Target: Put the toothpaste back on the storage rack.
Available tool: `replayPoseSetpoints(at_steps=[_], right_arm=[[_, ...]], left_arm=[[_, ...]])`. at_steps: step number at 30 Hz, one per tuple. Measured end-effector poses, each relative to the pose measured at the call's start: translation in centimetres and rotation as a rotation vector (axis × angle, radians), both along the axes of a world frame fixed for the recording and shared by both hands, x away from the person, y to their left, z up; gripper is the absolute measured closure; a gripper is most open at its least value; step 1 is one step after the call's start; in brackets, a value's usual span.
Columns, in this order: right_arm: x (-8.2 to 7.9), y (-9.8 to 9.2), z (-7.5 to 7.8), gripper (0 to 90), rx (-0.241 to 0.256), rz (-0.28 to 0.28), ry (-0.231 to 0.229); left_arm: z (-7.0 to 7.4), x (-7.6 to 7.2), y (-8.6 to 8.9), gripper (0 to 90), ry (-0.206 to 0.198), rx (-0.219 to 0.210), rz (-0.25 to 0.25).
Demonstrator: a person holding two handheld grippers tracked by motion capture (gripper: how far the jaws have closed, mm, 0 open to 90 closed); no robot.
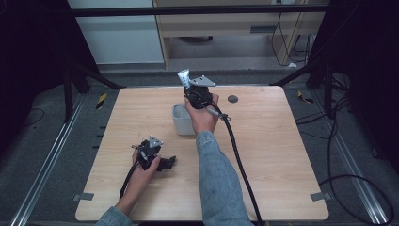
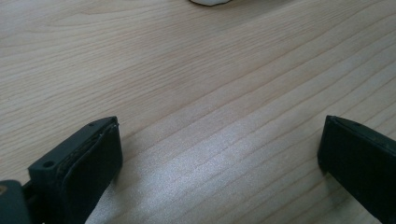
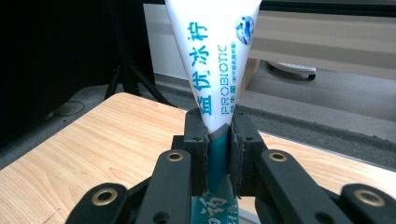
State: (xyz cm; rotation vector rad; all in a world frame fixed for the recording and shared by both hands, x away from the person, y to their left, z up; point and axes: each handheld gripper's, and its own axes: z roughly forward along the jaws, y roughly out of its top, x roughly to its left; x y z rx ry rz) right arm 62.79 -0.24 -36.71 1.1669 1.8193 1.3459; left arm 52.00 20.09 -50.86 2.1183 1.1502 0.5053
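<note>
Slippage is the risk: right gripper (image 3: 217, 140), clamped on a slick tube (image 3: 212, 56) above the cup (image 1: 182, 120) near the tabletop's far edge, could drop it, while left gripper (image 2: 219, 163) rests wide open and empty.

My desk (image 1: 282, 155) is pale wood with a plain grain. A small dark round mark (image 1: 232, 99) sits near its far edge, and a grey tape tab (image 1: 83, 196) is stuck at each near corner. On the grey floor, a yellow-and-black striped strip (image 1: 101, 100) lies just off the far left corner, a metal rail (image 1: 47, 165) runs along the left side, and black cables (image 1: 357, 183) loop at the right. Beyond stand a white panel (image 1: 117, 33) and a light wooden cabinet (image 1: 226, 23).
</note>
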Motion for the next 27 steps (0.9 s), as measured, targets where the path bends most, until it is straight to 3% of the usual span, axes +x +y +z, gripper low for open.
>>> replayPoseSetpoints(at_steps=[27], right_arm=[[-0.38, -0.11, -0.86, 79.4, -0.066, 0.021, 0.053]], left_arm=[[-0.01, 0.02, 0.01, 0.0, -0.001, -0.001, -0.002]])
